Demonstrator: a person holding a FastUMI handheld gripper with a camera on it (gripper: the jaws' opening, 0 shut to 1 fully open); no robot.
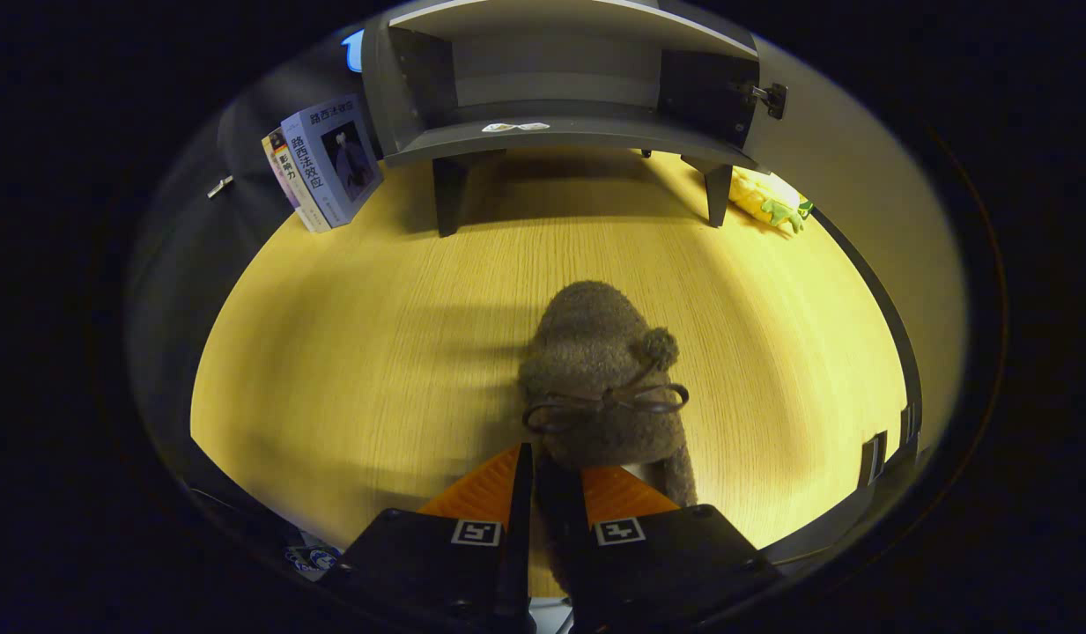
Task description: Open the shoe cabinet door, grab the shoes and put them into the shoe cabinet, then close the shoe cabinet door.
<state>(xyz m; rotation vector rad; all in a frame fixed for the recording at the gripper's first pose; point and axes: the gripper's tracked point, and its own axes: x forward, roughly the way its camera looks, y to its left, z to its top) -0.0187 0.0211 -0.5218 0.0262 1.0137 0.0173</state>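
A fuzzy brown shoe [600,374] with a pom-pom and a dark bow stands just ahead of my fingers, above the wooden table. My gripper [550,458] is shut on the shoe's rear edge, the two fingers pinching a thin strip of it between them. Beyond the shoe, at the far end of the table, stands the dark grey shoe cabinet [560,97] on short legs. Its door [851,185] is swung open to the right, and the inner shelf [551,132] shows with a small white sticker on it.
Two or three books [327,163] lean left of the cabinet. A yellow and green plush toy [772,202] lies by the cabinet's right leg, under the open door. The wooden table [375,335] stretches bare between the shoe and the cabinet.
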